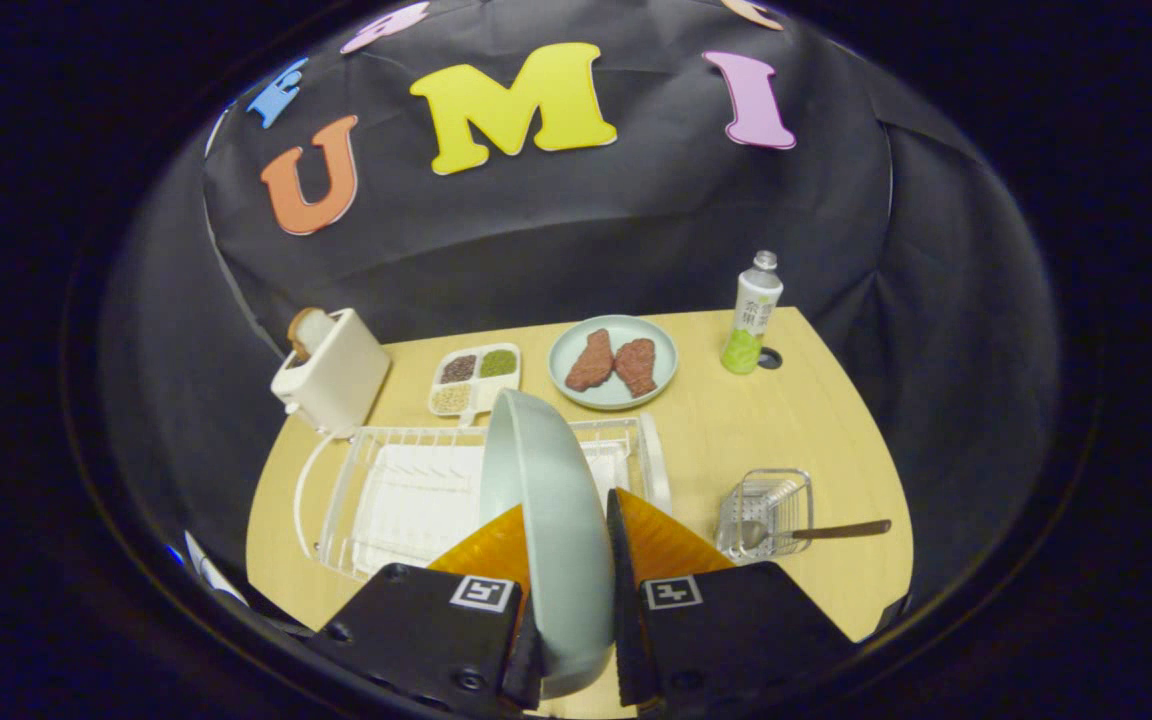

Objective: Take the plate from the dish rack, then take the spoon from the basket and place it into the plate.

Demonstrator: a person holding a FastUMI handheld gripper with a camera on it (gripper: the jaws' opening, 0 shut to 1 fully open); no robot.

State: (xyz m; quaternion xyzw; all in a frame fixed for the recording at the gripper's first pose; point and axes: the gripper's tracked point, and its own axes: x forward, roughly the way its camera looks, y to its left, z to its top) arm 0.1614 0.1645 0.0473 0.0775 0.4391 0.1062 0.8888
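Claw (566, 545) clamps plate (546, 520) on edge (above dish rack (386, 490)).

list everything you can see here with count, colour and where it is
plate: 1, pale grey-green, held on edge between the fingers, above the dish rack
dish rack: 1, white wire, just beyond the fingers
basket: 1, clear, beside the rack
spoon: 1, dark handle, lying in the basket, handle sticking out
second plate: 1, pale green, beyond the rack, holding two brown meat pieces
divided tray: 1, white, four compartments of grains, beside the second plate
toaster: 1, cream, bread in its slot, behind the rack
bottle: 1, white and green, upright at the table's far side
table: 1, light wood
gripper: 1, shut on the plate
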